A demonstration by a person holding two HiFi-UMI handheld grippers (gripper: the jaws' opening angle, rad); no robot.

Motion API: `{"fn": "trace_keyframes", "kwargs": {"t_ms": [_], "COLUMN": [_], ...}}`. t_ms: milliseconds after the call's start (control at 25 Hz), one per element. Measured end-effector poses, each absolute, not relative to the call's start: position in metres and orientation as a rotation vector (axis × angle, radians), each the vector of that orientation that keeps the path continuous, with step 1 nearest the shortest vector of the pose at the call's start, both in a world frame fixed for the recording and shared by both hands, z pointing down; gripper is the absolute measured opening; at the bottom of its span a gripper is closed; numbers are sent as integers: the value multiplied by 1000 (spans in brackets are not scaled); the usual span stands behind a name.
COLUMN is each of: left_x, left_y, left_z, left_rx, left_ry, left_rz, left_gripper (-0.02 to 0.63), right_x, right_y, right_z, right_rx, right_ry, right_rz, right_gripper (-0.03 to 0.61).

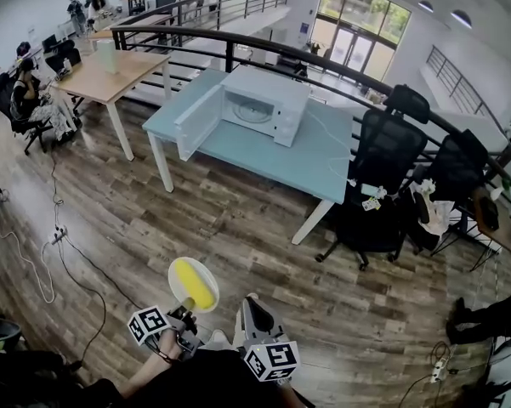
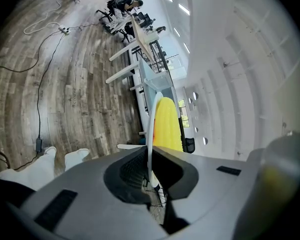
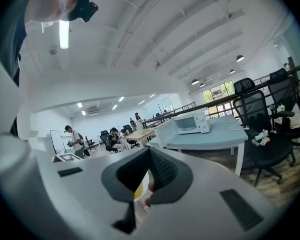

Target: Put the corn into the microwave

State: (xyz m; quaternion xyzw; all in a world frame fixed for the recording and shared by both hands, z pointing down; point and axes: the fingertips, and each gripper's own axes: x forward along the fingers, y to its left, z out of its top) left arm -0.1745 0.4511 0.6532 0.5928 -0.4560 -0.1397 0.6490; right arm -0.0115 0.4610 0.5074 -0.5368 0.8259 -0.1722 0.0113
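The left claw (image 2: 150, 176) is pinching the thin rim of a white plate (image 1: 175, 292) and holding it out over the wooden floor (image 1: 195, 219). The yellow corn (image 1: 193, 284) is lying on that plate. The right claw (image 3: 141, 188) is pressed together with nothing in it, and it is pointing forward just beside the plate. Far ahead, the white microwave (image 1: 268, 100) is sitting on the blue tabletop (image 1: 323, 164) with its door (image 1: 197, 122) hanging open. Black chairs (image 1: 383, 168) are standing at the tabletop's right side.
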Motion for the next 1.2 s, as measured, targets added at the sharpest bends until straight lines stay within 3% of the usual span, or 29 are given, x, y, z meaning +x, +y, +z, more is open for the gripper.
{"fn": "trace_keyframes", "kwargs": {"t_ms": [1200], "left_x": [-167], "left_y": [326], "left_z": [657], "left_rx": [1346], "left_ry": [-1081], "left_rz": [-351], "left_gripper": [18], "right_x": [10], "right_y": [330], "right_z": [521], "right_rx": [-1661], "right_ry": [2598], "right_rz": [-545], "right_gripper": [8]}}
